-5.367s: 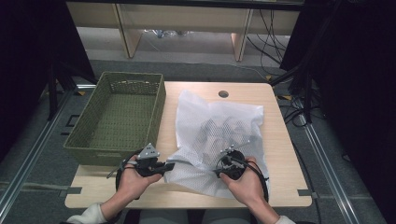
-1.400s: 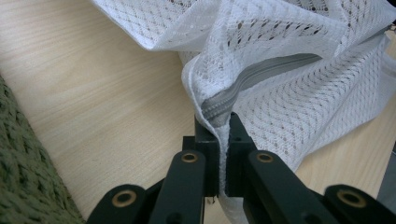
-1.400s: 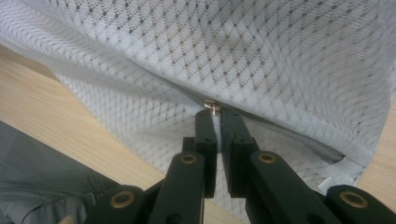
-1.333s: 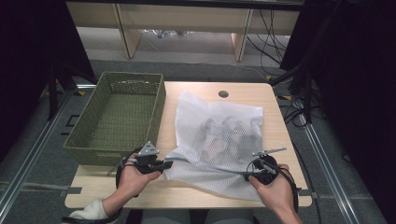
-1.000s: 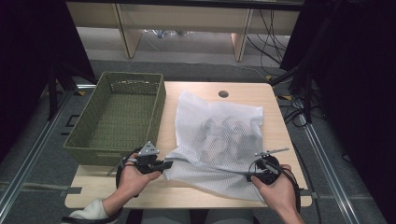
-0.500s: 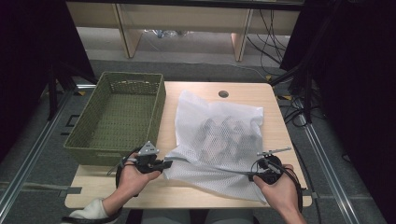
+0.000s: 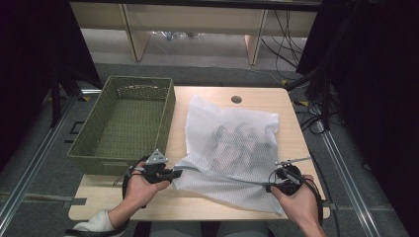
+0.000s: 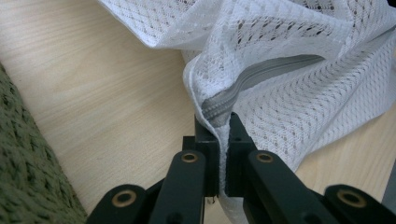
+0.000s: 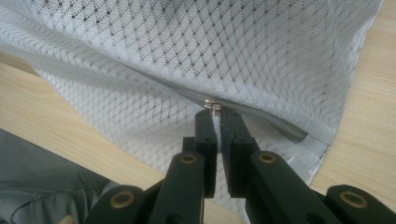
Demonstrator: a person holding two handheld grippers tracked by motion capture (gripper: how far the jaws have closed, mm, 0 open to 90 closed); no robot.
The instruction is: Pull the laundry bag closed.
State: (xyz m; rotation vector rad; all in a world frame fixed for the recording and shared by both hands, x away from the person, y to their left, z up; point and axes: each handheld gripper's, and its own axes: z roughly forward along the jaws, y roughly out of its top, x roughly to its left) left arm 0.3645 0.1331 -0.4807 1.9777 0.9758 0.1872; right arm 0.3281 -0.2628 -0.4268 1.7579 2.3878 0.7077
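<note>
1. High view: I've got the white mesh laundry bag [image 7: 232, 148] spread on the table [image 7: 197, 207], just right of the green woven basket [image 7: 126, 126], with dark items showing through the mesh. My left gripper [image 7: 170, 174] clamps the bag's near-left corner and my right gripper [image 7: 271, 186] sits at the near-right edge, so the zipper [image 7: 222, 176] runs stretched between them. I read that as the point of this hold: one end anchored, so the slider can run along a straight track.

2. Left gripper view: jaws clenched on the fabric right at the zipper's grey end [image 8: 243, 86], with the mesh bunched around it. The table's wood is bare beside it and the basket's weave sits at the far left edge [image 8: 23, 172]. This looks like the anchor grip.

3. Right gripper view: jaws pinched together on the small metal zipper pull [image 9: 213, 105], with the zipper line running off to either side under the mesh. The cloth between the tips is thin, so I judge it a firm grasp on the pull.

4. Against the earliest frame: my right hand was then near the bag's middle, close to the left. It now sits far out to the right, and the bag's near edge is drawn out long and taut. The left gripper has stayed put throughout.
</note>
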